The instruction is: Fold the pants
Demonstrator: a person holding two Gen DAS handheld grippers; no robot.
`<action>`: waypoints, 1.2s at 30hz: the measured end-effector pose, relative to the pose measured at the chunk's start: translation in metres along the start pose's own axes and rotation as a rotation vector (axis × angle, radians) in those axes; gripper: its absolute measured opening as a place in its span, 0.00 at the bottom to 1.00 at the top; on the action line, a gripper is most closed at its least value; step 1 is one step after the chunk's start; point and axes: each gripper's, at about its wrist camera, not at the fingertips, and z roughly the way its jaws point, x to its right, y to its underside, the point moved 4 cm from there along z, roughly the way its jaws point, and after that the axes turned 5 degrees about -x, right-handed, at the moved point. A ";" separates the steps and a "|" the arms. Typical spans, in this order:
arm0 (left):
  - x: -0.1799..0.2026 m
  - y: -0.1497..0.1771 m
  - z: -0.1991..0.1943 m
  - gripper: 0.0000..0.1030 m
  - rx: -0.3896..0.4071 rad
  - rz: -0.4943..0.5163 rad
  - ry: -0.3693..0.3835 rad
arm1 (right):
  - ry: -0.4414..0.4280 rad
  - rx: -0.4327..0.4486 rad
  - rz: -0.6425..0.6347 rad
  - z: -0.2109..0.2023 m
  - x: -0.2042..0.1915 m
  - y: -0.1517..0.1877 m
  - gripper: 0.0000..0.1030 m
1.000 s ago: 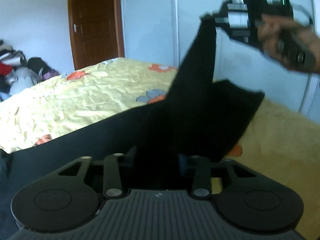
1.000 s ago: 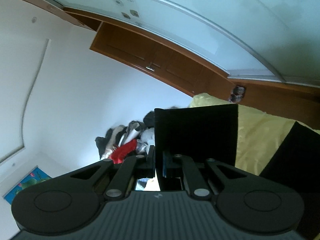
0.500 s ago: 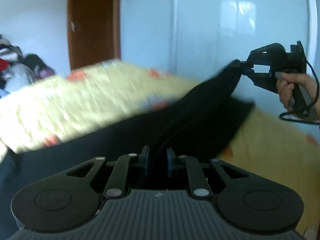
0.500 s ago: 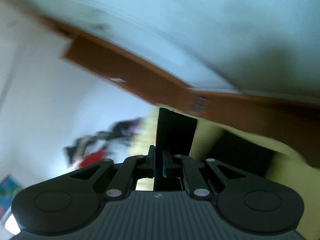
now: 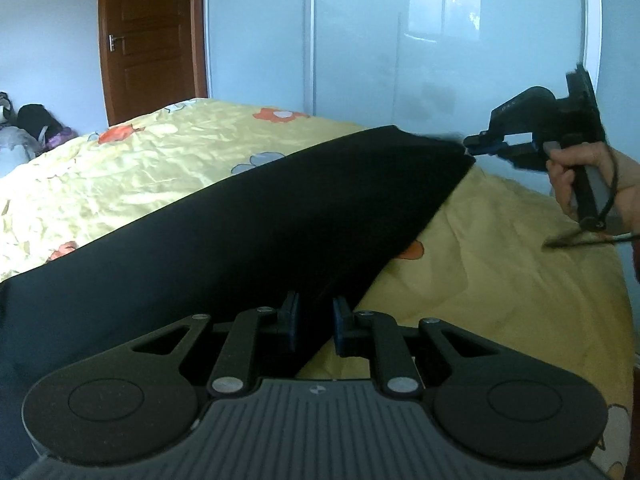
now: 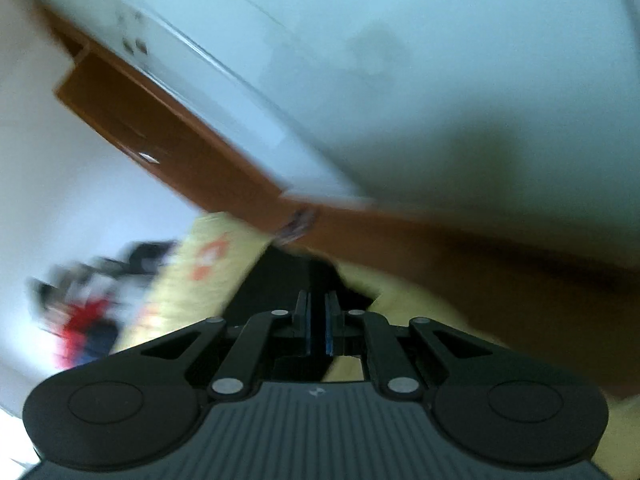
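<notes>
Black pants point(image 5: 280, 220) stretch in a long band across the yellow flowered bed point(image 5: 120, 168). My left gripper point(image 5: 316, 320) is shut on their near edge, dark cloth filling the gap between the blue pads. At the far right, a hand point(image 5: 580, 176) holds my right gripper point(image 5: 472, 148), shut on the far corner of the pants, low over the bed. The blurred right wrist view shows the right gripper point(image 6: 317, 320) with its pads pinching a black strip of the pants point(image 6: 280, 276).
A brown door point(image 5: 148, 40) and pale sliding wardrobe panels point(image 5: 400, 40) stand behind the bed. A pile of clothes point(image 5: 32, 128) lies at the far left, also blurred as a clothes pile point(image 6: 88, 312). Bare bedspread point(image 5: 500, 260) shows to the right of the pants.
The right gripper came down and to the right with the pant end, from high up to just over the bed. The cloth went from hanging to stretched flat. The left fingers closed in on it.
</notes>
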 end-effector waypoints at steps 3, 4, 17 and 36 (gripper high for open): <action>-0.003 0.000 -0.007 0.29 -0.009 -0.034 0.053 | 0.088 0.151 -0.262 -0.021 -0.040 0.000 0.09; -0.004 0.000 -0.012 0.32 -0.009 -0.054 0.064 | 0.074 0.154 -0.353 -0.022 -0.058 0.002 0.09; -0.081 0.005 -0.024 0.96 -0.077 -0.231 -0.247 | 0.051 -0.310 -0.825 0.045 -0.111 0.067 0.14; -0.139 0.059 -0.099 0.97 -0.082 -0.315 -0.507 | -0.243 -0.460 -1.141 0.023 -0.250 0.195 0.37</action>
